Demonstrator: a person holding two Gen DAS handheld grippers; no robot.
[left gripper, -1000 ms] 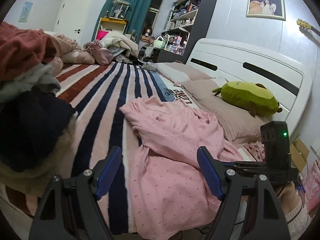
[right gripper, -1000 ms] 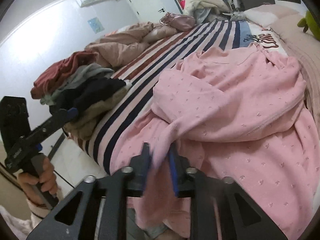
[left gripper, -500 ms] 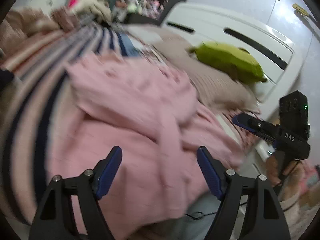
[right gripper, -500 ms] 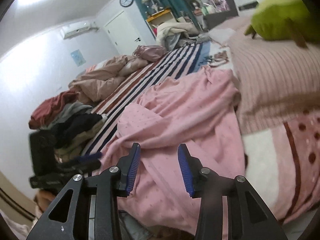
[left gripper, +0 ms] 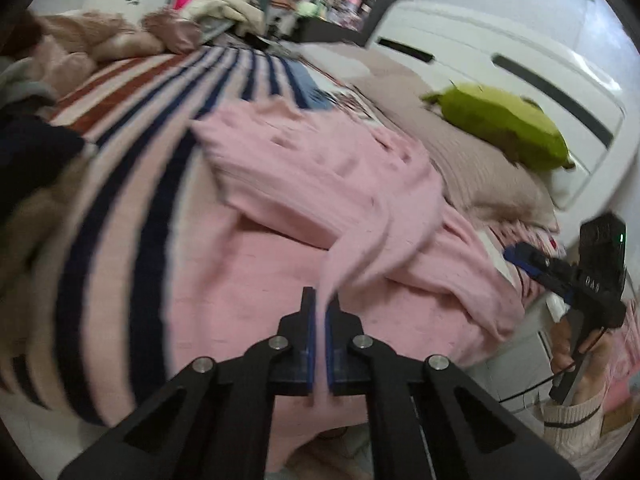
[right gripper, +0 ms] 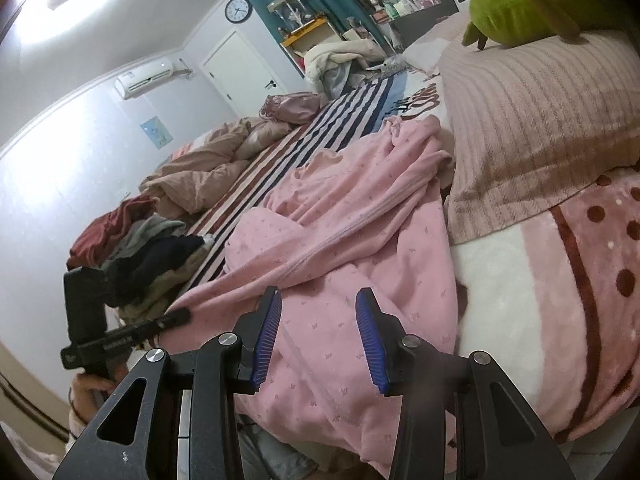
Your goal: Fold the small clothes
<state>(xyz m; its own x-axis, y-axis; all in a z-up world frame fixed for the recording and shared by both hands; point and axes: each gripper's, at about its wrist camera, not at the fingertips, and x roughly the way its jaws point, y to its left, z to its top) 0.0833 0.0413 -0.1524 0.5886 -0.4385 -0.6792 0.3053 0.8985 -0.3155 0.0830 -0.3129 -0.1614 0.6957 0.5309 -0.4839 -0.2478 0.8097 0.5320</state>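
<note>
The left hand-held gripper [left gripper: 320, 312] has its blue-padded jaws drawn almost together, pinching a stretched strip of the pale pink knitted garment [left gripper: 320, 184] with a tiny butterfly pattern; the cloth rises from the jaws in a taut, blurred band towards the rumpled bulk of the garment. The right hand-held gripper [right gripper: 318, 320] stands with its jaws moderately apart, holding nothing; its ribbed blue pads [right gripper: 267, 336] hover just above the near part of the same garment [right gripper: 360, 240], and whether they brush the cloth cannot be told.

The garment lies crumpled on the bed with the navy, red and pink striped blanket [left gripper: 132, 168], its lower part hanging over the near edge of the mattress.

Only the left wrist view shows the white headboard [left gripper: 520, 64] and the right hand [left gripper: 576, 352] gripping its tool low beside the bed, a cream knitted cuff at the wrist. Only the right wrist view shows the round wall clock [right gripper: 237, 10], the white air conditioner [right gripper: 145, 79] and the left tool [right gripper: 104, 320] held out level at the bed's edge beside a heap of dark and red clothes [right gripper: 140, 248]. Both views show the green plush toy [left gripper: 504, 128] on the beige ribbed pillow [right gripper: 540, 120].
</note>
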